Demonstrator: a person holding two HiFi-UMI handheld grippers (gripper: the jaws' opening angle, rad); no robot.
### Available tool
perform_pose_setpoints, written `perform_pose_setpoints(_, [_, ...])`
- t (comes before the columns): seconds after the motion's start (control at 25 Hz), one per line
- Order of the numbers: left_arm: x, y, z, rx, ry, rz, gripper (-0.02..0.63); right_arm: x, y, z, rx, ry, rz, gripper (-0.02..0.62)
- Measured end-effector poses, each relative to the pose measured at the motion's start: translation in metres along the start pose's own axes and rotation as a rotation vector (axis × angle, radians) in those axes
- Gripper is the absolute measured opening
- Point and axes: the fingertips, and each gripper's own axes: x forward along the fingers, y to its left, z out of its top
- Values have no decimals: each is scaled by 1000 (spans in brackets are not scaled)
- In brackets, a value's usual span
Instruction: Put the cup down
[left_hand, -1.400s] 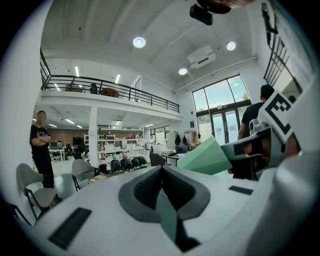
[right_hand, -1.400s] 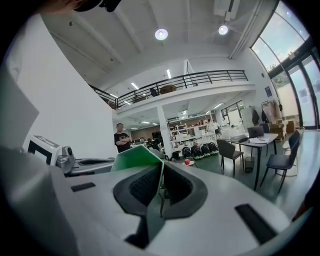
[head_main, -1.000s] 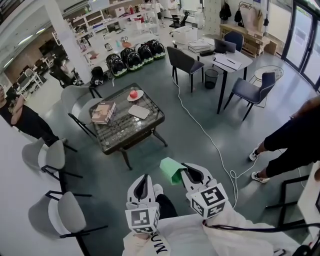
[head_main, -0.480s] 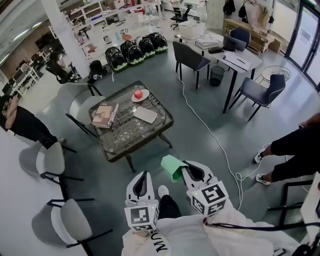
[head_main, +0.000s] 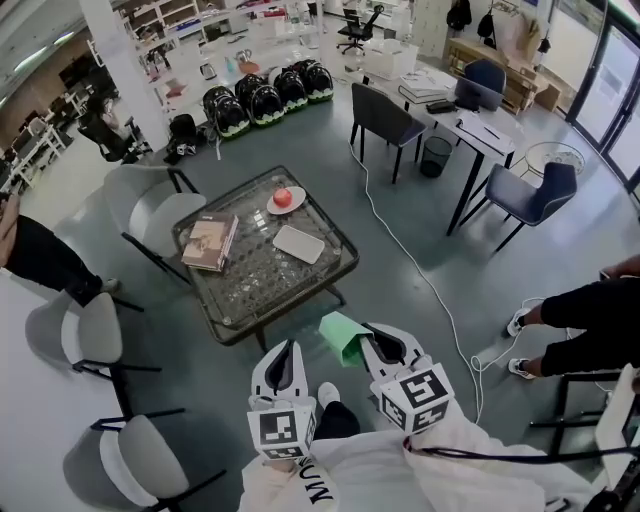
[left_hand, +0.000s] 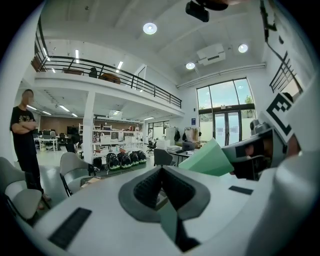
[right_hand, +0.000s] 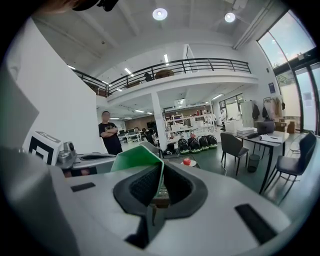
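Pinching one thin wall of the green cup (head_main: 342, 336), the right gripper (head_main: 372, 338) holds it in the air, jaws clenched on that wall so the cup juts forward and to the left of them. The cup hangs over the grey floor (head_main: 380, 280), just short of the near edge of the glass table (head_main: 335, 262) and clear of it. The left gripper (head_main: 288, 352) sits beside the right one, its jaws closed together with nothing between them. On the table lie a book (head_main: 210, 240), a plate (head_main: 297, 204) with an apple (head_main: 283, 198), and a flat white pad (head_main: 298, 243).
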Motion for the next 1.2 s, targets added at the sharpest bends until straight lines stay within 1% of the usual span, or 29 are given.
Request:
perform_pose_setpoints(0.32, [45, 55, 5, -13, 15, -11, 11, 71, 5, 12, -3, 30, 0, 20])
perform_pose_setpoints(0.52, [66, 77, 10, -8, 19, -29, 11, 98, 4, 23, -1, 26, -18, 20])
perform_pose_setpoints(0.8, [83, 94, 7, -10, 26, -42, 11, 121, 2, 25, 1, 30, -35, 20])
perform_pose_setpoints(1.2, [101, 101, 10, -3, 37, -47, 11, 135, -10, 35, 1, 21, -53, 20])
